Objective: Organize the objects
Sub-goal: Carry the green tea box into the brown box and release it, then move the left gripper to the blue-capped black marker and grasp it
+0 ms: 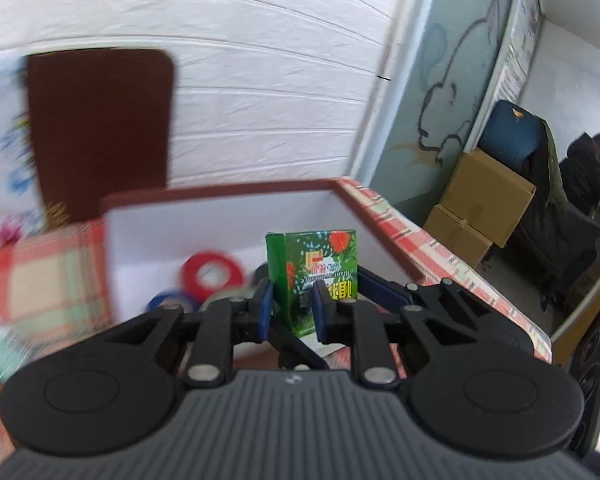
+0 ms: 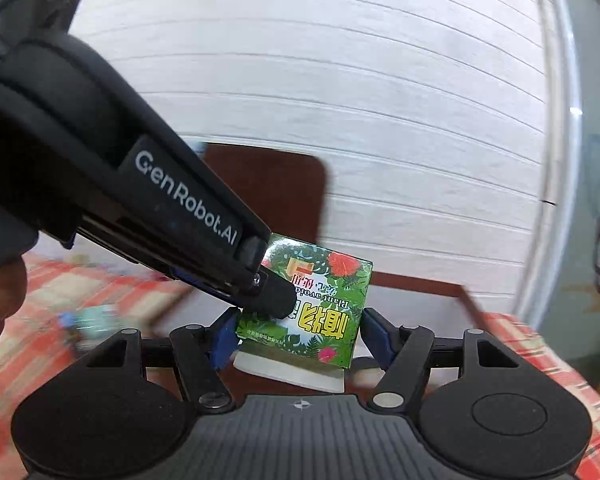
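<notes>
From the left wrist view, the left tongs are closed on a green box, their blue pads pressing its narrow sides. The box stands upright at the centre, printed with leaves, a red flower and yellow characters too small to read. Behind it, at about 10 o'clock, a red tape roll lies in a white tray on the checked counter.

From the right wrist view, the same green box appears upside down, with "Plant avoid" legible. The right tongs stand open around it, with the right pad clear of it. The left tool, marked "GenRobot.AI", enters from 10 o'clock.
</notes>
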Demonstrator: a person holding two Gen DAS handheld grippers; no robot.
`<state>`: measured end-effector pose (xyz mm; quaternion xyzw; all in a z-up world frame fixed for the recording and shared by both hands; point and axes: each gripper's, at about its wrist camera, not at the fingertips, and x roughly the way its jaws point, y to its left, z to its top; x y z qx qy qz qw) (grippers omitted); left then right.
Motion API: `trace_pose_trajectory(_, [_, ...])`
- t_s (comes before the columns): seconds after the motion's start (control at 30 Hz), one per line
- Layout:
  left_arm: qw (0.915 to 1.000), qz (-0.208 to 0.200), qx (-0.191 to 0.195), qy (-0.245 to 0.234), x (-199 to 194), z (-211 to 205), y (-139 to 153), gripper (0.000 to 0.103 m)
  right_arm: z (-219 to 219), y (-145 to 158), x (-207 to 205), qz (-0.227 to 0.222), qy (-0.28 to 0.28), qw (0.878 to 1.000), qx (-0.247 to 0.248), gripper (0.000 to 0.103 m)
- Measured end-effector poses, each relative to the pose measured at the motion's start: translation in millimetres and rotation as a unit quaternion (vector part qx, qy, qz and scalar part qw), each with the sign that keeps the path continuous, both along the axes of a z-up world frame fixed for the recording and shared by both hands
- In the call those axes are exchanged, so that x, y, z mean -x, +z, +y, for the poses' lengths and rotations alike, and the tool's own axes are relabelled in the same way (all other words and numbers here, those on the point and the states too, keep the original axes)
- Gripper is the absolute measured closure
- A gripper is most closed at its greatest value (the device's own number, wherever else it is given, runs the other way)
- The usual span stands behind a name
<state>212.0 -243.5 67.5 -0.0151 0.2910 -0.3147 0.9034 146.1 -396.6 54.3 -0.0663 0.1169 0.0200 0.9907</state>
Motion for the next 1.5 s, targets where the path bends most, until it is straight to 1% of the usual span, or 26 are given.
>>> trace_pose_trajectory(0.03, [1.0000,0.000,0.001,0.000,-11.8,-11.5,-2.6,0.077,-7.7,-3.4,-13.9,0.004,-0.008,1.000,0.009,0.031])
trace_pose_trajectory(0.07, [1.0000,-0.001,-0.002,0.008,-23.7,-21.1,-7.2,0.072,-13.8,-8.3,-27.5,0.011,-0.017,1.000,0.022,0.027])
trace_pose_trajectory(0.13, [0.9986,0.009,-0.022,0.048,-38.7,-29.5,-17.3,0.070,-22.3,-17.4,-41.8,0.020,-0.046,0.998,0.042,0.028])
trace_pose_trajectory(0.2, [0.9982,0.024,-0.004,0.056,-43.7,-23.2,-23.9,0.071,-30.5,-20.7,-34.9,0.013,-0.044,0.999,0.028,0.028])
trace_pose_trajectory(0.23, [0.9982,0.017,-0.001,0.057,-40.5,-19.0,-24.7,0.071,-34.0,-21.3,-28.2,0.007,-0.043,0.999,0.014,0.028])
trace_pose_trajectory(0.33, [0.9976,-0.012,-0.024,0.063,-24.6,-14.5,-26.1,0.071,-39.2,-21.6,-4.2,-0.012,-0.049,0.998,-0.023,0.028])
trace_pose_trajectory(0.47, [0.9982,-0.024,-0.019,0.051,6.2,2.0,-20.9,0.070,-36.7,-21.8,26.9,-0.017,-0.076,0.994,-0.081,0.026])
trace_pose_trajectory(0.53, [0.9982,-0.030,-0.010,0.052,23.7,18.0,-17.9,0.070,-32.8,-23.3,46.9,-0.011,-0.078,0.991,-0.110,0.026])
trace_pose_trajectory(0.57, [0.9979,-0.032,-0.004,0.055,33.8,29.2,-17.3,0.070,-38.4,-26.4,43.7,-0.007,-0.072,0.990,-0.121,0.026])
trace_pose_trajectory(0.6, [0.9976,-0.033,0.001,0.062,40.6,39.6,-18.1,0.070,-30.6,-28.6,51.8,-0.001,-0.067,0.990,-0.127,0.026])
trace_pose_trajectory(0.67, [0.9963,-0.025,0.011,0.081,57.6,67.3,-22.9,0.067,-16.8,-35.1,51.9,0.021,-0.046,0.989,-0.139,0.026])
trace_pose_trajectory(0.73, [0.9934,-0.012,0.007,0.114,70.3,99.6,-34.2,0.062,1.2,-43.5,49.1,0.050,-0.010,0.988,-0.144,0.029])
trace_pose_trajectory(0.8, [0.9874,0.008,-0.012,0.158,76.1,133.5,-51.4,0.062,30.2,-49.9,51.3,0.076,0.035,0.988,-0.129,0.033])
trace_pose_trajectory(0.83, [0.9824,0.023,-0.024,0.184,76.7,151.6,-61.7,0.062,44.9,-52.0,50.7,0.085,0.057,0.988,-0.119,0.036])
trace_pose_trajectory(0.87, [0.9754,0.037,-0.039,0.214,76.3,169.4,-72.2,0.062,60.7,-52.3,53.1,0.095,0.079,0.986,-0.110,0.038])
trace_pose_trajectory(0.93, [0.9608,0.056,-0.058,0.265,74.2,203.2,-88.7,0.062,84.7,-55.3,47.7,0.117,0.115,0.982,-0.097,0.049])
trace_pose_trajectory(1.03, [0.9396,0.058,-0.077,0.328,74.0,244.4,-103.1,0.062,118.9,-57.2,33.6,0.141,0.148,0.976,-0.081,0.054])
trace_pose_trajectory(1.13, [0.9239,0.055,-0.098,0.366,72.9,271.5,-121.4,0.061,143.8,-62.3,11.3,0.149,0.157,0.975,-0.051,0.054])
trace_pose_trajectory(1.17, [0.9258,0.029,-0.090,0.366,77.6,279.0,-126.6,0.058,151.0,-64.4,2.7,0.149,0.159,0.975,-0.038,0.054])
trace_pose_trajectory(1.2, [0.9280,0.001,-0.096,0.360,82.7,280.9,-132.7,0.053,157.2,-67.2,-6.6,0.148,0.161,0.976,-0.024,0.054])
trace_pose_trajectory(1.23, [0.9291,-0.018,-0.096,0.357,87.1,281.2,-137.5,0.053,163.8,-70.2,-16.8,0.145,0.158,0.977,-0.006,0.054])
trace_pose_trajectory(1.3, [0.9301,-0.018,-0.085,0.357,84.6,284.4,-135.9,0.051,175.2,-76.4,-31.3,0.150,0.153,0.976,0.025,0.055])
trace_pose_trajectory(1.33, [0.9305,-0.017,-0.081,0.357,83.0,285.3,-136.0,0.050,181.1,-79.1,-41.1,0.163,0.159,0.973,0.032,0.058])
trace_pose_trajectory(1.37, [0.9308,-0.017,-0.078,0.357,81.4,286.1,-135.8,0.050,186.3,-82.6,-49.7,0.177,0.166,0.969,0.036,0.061])
trace_pose_trajectory(1.43, [0.9315,-0.017,-0.072,0.356,82.6,288.2,-136.4,0.050,191.5,-85.2,-55.3,0.182,0.181,0.966,0.032,0.081])
trace_pose_trajectory(1.5, [0.9319,-0.017,-0.069,0.356,82.3,289.2,-136.6,0.050,195.2,-84.0,-50.4,0.189,0.181,0.965,0.027,0.088])
